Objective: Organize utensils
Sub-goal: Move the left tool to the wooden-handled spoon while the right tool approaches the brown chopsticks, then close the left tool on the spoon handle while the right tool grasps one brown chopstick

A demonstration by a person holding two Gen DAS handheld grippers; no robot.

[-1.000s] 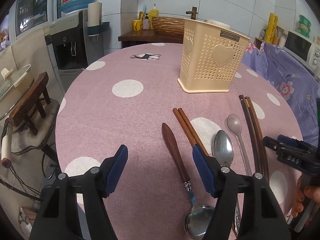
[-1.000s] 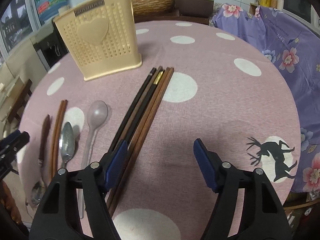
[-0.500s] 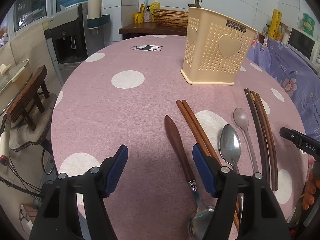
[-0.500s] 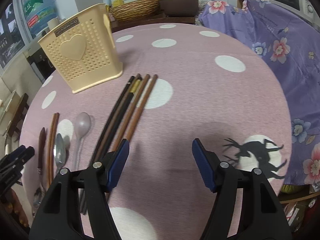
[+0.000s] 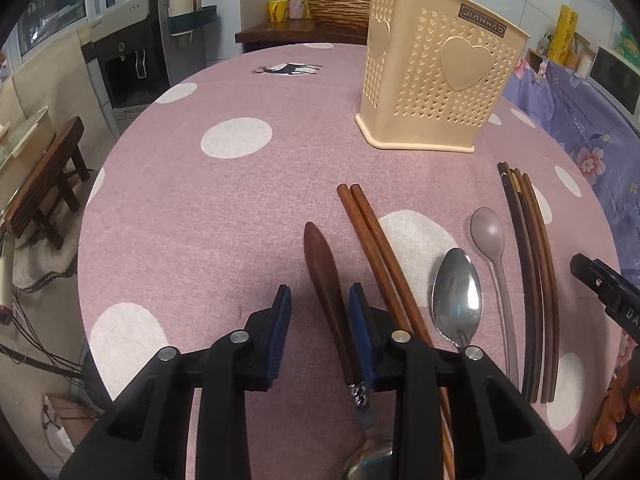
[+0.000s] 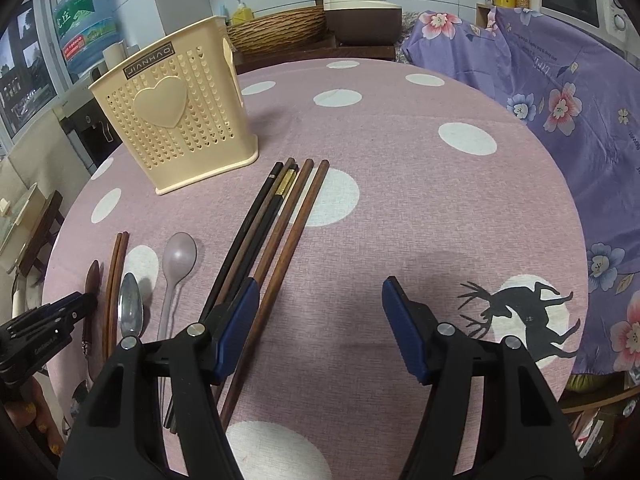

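Two grippers are in my hands over a round table point(image 5: 168, 208) covered in a pink cloth with white dots. My left gripper point(image 5: 320, 320) has its blue pads partly closed, with a gap between them; the wooden handle of a spoon point(image 5: 326, 284) lies in that gap, close against the right pad point(image 5: 358, 328) and clear of the left one. I cannot tell whether the pad actually touches it. That spoon's metal bowl points back toward me, under the gripper body.

My landmark is the cream perforated utensil holder point(image 5: 436, 80), which stands upright on the cloth beyond all the cutlery. On my side of the holder, directly in front of it, lies a pair of reddish-brown chopsticks point(image 5: 376, 252), just right of the wooden-handled spoon. Further right, also on my side of the holder, a metal spoon point(image 5: 456, 292) lies bowl-up, then a pale pink plastic spoon point(image 5: 490, 240) just beside it. To the right of the holder's base a bundle of dark and brown chopsticks point(image 6: 276, 220) lies together, their far tips near the holder's corner.

My right gripper point(image 6: 316, 316) is spread wide and holds nothing. Its left pad point(image 6: 236, 324) sits over the near part of the dark chopstick bundle, and its right pad hangs over bare cloth near a black deer print point(image 6: 520, 316), well away from the holder.
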